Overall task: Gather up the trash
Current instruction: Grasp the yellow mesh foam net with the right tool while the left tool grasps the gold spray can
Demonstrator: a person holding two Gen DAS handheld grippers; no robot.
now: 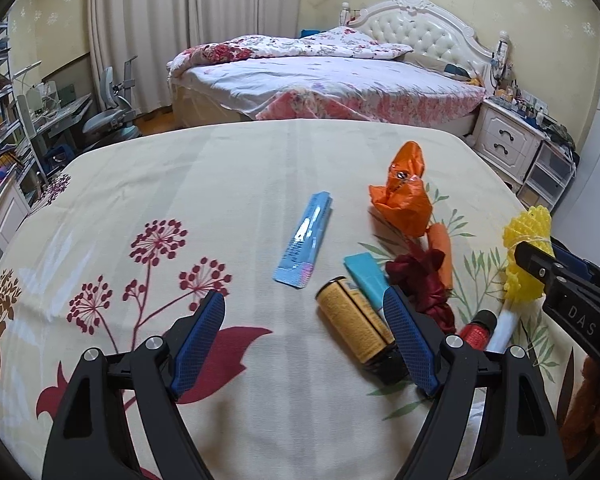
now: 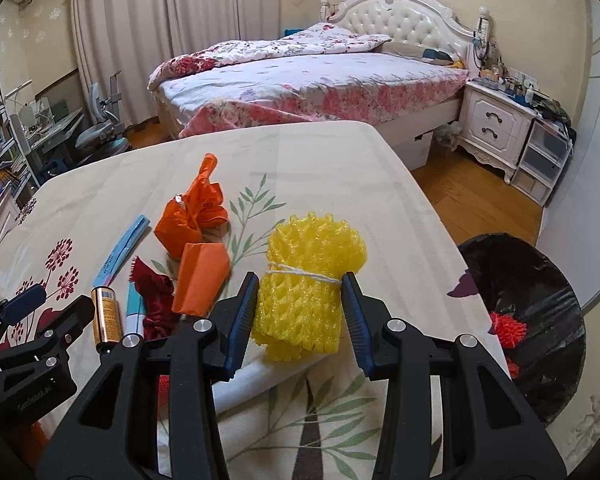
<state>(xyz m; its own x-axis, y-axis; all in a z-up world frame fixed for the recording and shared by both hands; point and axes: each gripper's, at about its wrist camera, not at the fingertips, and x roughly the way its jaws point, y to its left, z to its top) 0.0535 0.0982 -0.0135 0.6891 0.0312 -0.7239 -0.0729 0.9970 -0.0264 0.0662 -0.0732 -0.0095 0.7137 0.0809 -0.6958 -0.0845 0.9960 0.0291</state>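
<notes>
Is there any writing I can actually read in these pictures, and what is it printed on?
"DAS": on the black body of the right gripper, seen from the left wrist view.
Raised lettering on the left gripper body: too blurred to read.
Print on the battery: too small to read.
Print on the blue wrapper: too small to read.

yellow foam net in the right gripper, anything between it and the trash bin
Nothing visible does. The right gripper is closed on the yellow foam net, and the black-lined bin sits open past the table edge to its right, with only bare tablecloth between.
</notes>
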